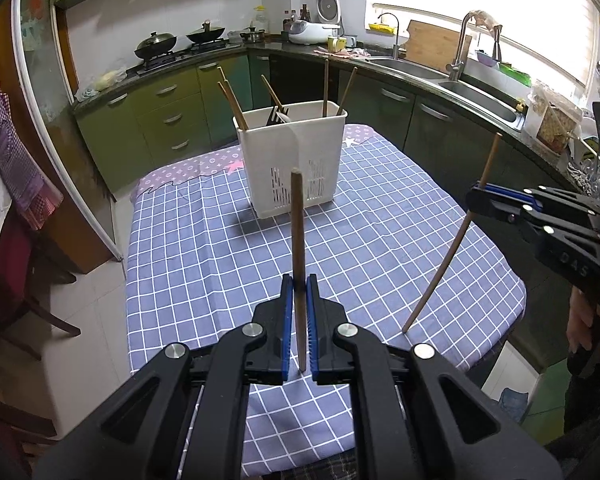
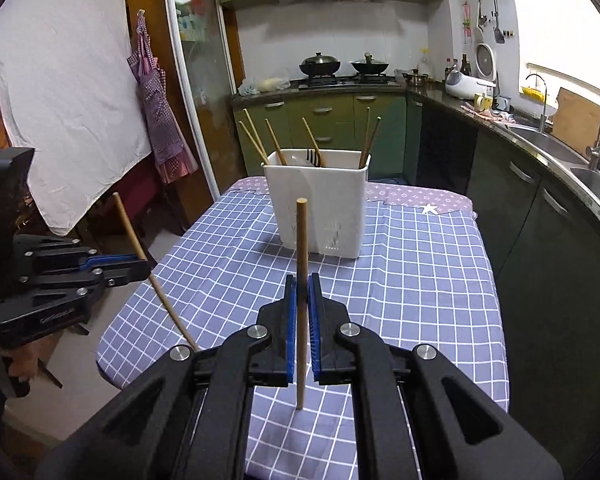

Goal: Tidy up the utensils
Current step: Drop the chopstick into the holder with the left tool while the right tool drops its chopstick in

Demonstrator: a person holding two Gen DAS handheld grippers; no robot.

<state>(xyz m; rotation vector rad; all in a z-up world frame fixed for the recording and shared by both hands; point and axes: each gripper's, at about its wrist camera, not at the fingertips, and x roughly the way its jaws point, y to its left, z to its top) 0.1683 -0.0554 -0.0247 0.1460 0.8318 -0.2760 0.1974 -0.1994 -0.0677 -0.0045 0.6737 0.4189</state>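
You clamp one chopstick (image 1: 299, 240) upright in your left gripper (image 1: 299, 292) and another chopstick (image 2: 301, 280) in your right gripper (image 2: 302, 292), ready to drop into the white holder (image 2: 320, 204) ahead.

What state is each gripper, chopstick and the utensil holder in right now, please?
left gripper: shut on left chopstick, held upright.
right gripper: shut on right chopstick, held upright.
utensil holder: upright on tablecloth, holding several chopsticks.
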